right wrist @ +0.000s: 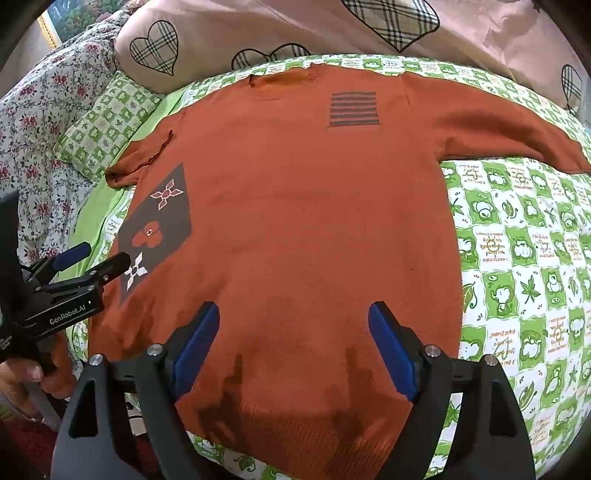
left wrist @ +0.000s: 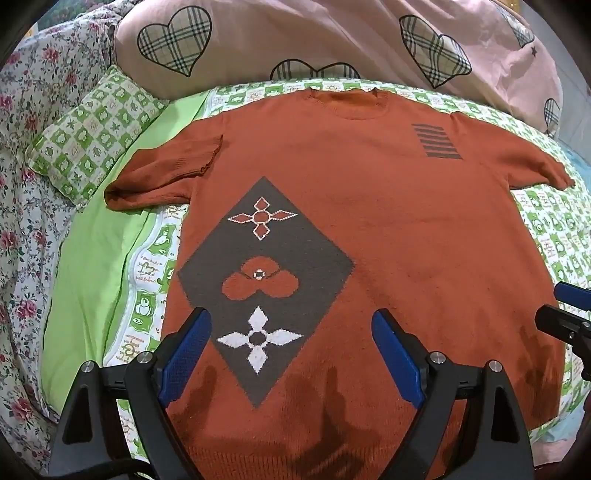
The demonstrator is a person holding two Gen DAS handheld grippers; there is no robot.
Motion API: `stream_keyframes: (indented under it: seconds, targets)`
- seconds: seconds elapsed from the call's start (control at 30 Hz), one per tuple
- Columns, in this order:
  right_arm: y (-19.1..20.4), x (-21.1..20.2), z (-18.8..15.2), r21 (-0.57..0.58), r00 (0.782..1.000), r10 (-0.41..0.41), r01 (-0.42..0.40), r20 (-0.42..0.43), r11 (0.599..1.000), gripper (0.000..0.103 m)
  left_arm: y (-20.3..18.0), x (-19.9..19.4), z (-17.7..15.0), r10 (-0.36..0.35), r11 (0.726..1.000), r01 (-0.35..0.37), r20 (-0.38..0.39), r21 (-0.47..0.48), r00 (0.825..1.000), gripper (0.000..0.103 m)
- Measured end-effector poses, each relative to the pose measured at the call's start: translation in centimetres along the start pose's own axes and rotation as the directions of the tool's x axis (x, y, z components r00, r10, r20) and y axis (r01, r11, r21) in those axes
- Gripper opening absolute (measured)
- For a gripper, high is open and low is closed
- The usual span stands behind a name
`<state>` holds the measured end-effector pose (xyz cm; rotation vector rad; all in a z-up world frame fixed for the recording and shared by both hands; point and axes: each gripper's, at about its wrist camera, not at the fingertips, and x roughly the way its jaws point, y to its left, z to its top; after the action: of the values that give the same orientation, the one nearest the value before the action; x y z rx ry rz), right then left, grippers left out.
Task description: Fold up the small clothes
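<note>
A rust-orange knitted sweater [left wrist: 369, 229] [right wrist: 303, 221] lies flat, front up, on the bed, collar at the far side and both sleeves spread outward. A grey diamond panel [left wrist: 264, 284] [right wrist: 159, 229] with flower motifs covers its left half, and a patch of grey stripes [left wrist: 436, 141] [right wrist: 354, 109] sits near the right shoulder. My left gripper [left wrist: 291, 325] hovers open above the lower part of the diamond, nothing between its blue pads. My right gripper [right wrist: 293, 317] hovers open over the plain lower middle, above the hem. Each gripper shows at the edge of the other's view, the left one [right wrist: 101, 258] and the right one [left wrist: 561, 302].
The sweater rests on a green and white checked sheet [right wrist: 517, 258] [left wrist: 554, 221]. A matching small pillow [left wrist: 92, 140] [right wrist: 107, 125] lies at the far left. A pink pillow with plaid hearts [left wrist: 332, 40] [right wrist: 295, 29] is behind the collar. Floral bedding [left wrist: 26, 184] runs along the left. A hand [right wrist: 22, 373] holds the left gripper.
</note>
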<state>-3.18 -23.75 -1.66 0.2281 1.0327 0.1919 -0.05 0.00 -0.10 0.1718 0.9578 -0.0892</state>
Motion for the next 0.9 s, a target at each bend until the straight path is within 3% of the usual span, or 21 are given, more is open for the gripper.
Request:
stream_keyframes:
  seconds: [0.9]
  targets:
    - [1.2, 1.1, 0.4, -0.042, 1.0, -0.012, 0.012, -0.006, 0.999, 0.084, -0.1, 0.2, 0.4, -0.026, 1.0, 0.026, 0.001, 0.0, 1.0, 0.09]
